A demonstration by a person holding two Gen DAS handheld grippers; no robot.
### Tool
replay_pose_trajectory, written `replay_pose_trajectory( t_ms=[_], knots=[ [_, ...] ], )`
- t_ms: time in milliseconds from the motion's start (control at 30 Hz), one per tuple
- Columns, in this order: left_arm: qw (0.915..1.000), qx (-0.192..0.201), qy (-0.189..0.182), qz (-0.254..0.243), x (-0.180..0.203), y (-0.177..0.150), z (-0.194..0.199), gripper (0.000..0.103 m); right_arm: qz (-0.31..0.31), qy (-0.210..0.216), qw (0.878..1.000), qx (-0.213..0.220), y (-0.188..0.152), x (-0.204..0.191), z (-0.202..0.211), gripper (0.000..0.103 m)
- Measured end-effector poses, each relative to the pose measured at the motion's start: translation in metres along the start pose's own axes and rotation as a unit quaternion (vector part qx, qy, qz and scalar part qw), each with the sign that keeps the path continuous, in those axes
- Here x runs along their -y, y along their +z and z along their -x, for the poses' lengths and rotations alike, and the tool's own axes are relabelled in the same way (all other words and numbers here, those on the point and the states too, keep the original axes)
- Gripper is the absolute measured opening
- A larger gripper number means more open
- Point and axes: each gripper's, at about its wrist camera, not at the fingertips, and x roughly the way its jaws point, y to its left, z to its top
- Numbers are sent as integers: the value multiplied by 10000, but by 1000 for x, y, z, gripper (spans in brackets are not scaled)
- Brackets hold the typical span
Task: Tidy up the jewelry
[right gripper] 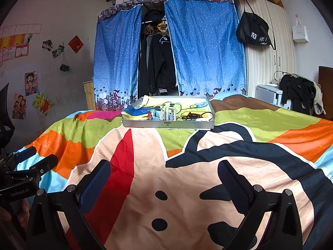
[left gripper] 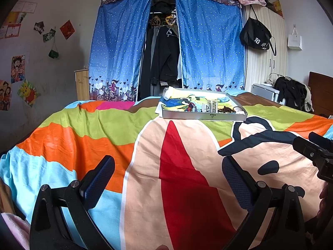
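Bedspread (left gripper: 145, 145) fills lower half of both frames. Tray (left gripper: 203, 115) sits on it, centre frame, far side of bed. In tray: hair clip (left gripper: 212, 105) mid, bead bracelet (left gripper: 225, 109) just right of it, small items left of clip, too small to tell. Cloth wardrobe (left gripper: 166, 48) behind tray, upper centre, clothes hanging in its gap. Cabinet (left gripper: 266, 52) to its right, bag (left gripper: 255, 35) hanging on it. Posters (left gripper: 17, 68) on wall, left edge.
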Motion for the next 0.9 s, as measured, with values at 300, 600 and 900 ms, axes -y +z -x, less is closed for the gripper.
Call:
replay_pose_trajectory(
  t_ms=[300, 600, 900],
  knots=[
    [10000, -8, -1, -1, 0, 0, 0, 101, 0, 2, 10000, -1, 0, 0, 0, 103],
    [10000, -66, -26, 65, -2, 2, -2, 101, -2, 6, 10000, -6, 0, 0, 0, 103],
    [9995, -243, 69, 211, -6, 0, -7, 101, -2, 3, 10000, -8, 0, 0, 0, 103]
  ],
)
